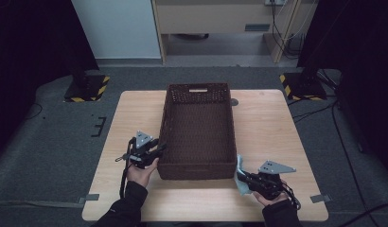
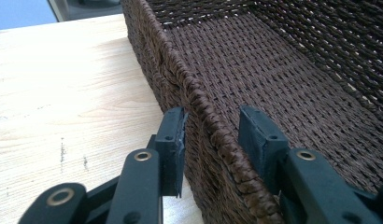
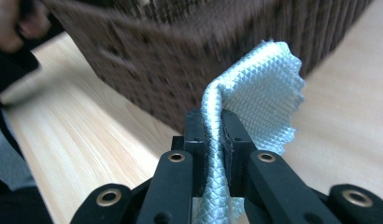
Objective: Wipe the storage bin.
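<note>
cloth (image 3: 264, 98): pale blue, waffle-textured, folded | right claw (image 3: 213, 128): clamps it | left claw (image 2: 210, 135): released, straddling basket (image 2: 273, 70) rim

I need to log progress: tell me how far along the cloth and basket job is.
Done: the right claw is shut on the pale blue cloth, lifted beside the near right corner of the brown wicker basket. In hand: the left claw straddles the basket's left rim, jaws not pressing it. Left: the cloth is not yet inside; the basket floor shows bare.
</note>
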